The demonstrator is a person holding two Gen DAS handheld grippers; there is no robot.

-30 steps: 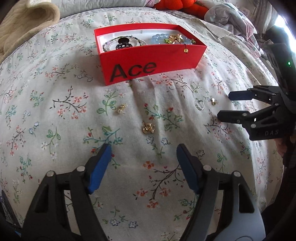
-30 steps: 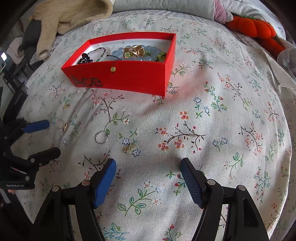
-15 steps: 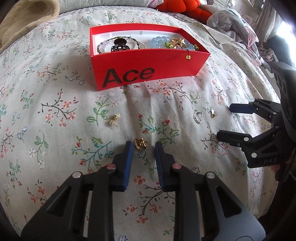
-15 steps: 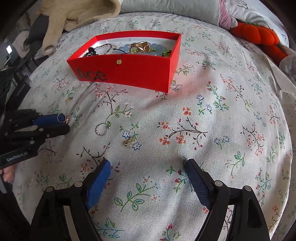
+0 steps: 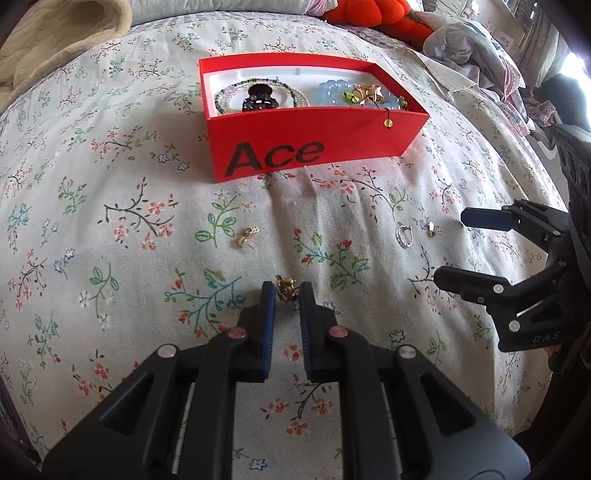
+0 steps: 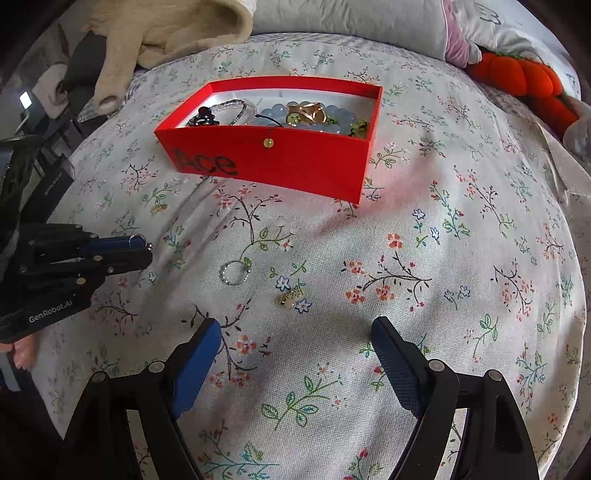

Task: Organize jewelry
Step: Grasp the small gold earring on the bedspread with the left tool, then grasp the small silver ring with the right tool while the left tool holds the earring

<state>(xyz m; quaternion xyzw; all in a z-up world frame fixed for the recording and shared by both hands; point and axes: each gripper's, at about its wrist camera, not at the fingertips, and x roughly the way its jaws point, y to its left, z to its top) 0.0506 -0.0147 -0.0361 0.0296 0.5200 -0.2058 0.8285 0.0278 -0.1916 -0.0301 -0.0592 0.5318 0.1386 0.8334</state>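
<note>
A red open box marked "Ace" (image 5: 314, 147) sits on the floral bedspread and holds bracelets, beads and a gold clip; it also shows in the right wrist view (image 6: 273, 162). My left gripper (image 5: 286, 291) is shut on a small gold ornament (image 5: 285, 289), held at its fingertips; from the right wrist view it (image 6: 142, 247) sits at the left. My right gripper (image 6: 295, 332) is open and empty above the bedspread. Loose on the cloth lie a gold earring (image 5: 246, 236), a silver ring (image 5: 403, 236) and a small gold stud (image 5: 433, 229).
The silver ring (image 6: 233, 272) and small gold stud (image 6: 288, 298) lie just ahead of my right gripper. A beige blanket (image 6: 166, 33) and grey pillow (image 6: 351, 18) lie behind the box. An orange plush toy (image 6: 517, 77) lies at the back right.
My left gripper came down over the gold ornament, closed on it and lifted it slightly. The right gripper stayed open and nearly still.
</note>
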